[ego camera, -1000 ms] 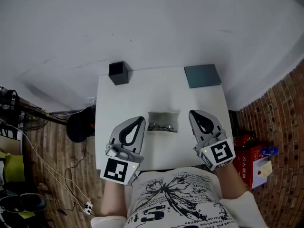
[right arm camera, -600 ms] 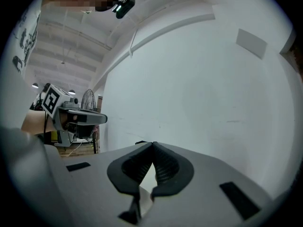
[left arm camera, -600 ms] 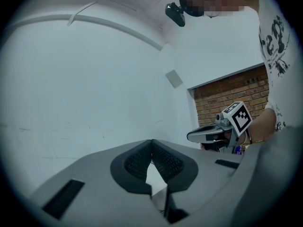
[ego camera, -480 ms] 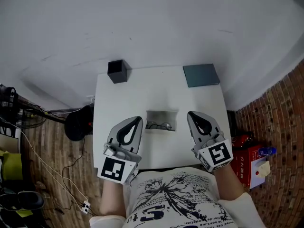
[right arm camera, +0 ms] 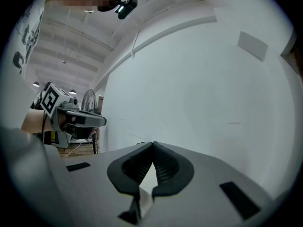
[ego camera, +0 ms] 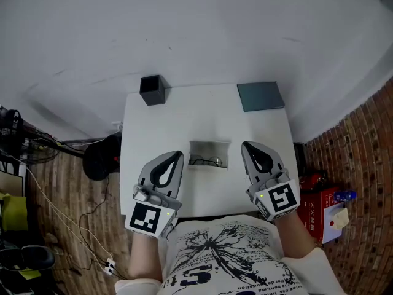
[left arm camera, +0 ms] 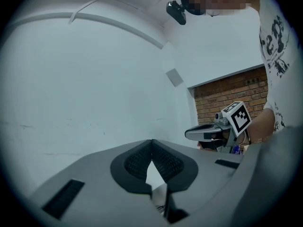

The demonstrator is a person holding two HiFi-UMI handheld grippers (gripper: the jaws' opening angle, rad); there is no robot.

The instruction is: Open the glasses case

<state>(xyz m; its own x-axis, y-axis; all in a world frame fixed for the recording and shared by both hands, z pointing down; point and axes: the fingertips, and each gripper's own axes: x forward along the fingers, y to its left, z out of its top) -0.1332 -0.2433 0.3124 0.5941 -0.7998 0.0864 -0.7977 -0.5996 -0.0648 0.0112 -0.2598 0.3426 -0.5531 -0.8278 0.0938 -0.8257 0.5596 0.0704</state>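
The grey rectangular glasses case (ego camera: 209,149) lay open-side up between the two sets of jaws, its long axis running from one gripper to the other. The left gripper (ego camera: 178,155) and the right gripper (ego camera: 245,147) had their jaws pressed together, holding nothing.

The glasses case (ego camera: 209,150) is a small grey rectangular box; it lies open on the white table (ego camera: 184,112), about midway across and towards the near edge; its pale inside faces up; a pair of thin dark-framed glasses (ego camera: 207,161) rests inside, along the side nearest the person.
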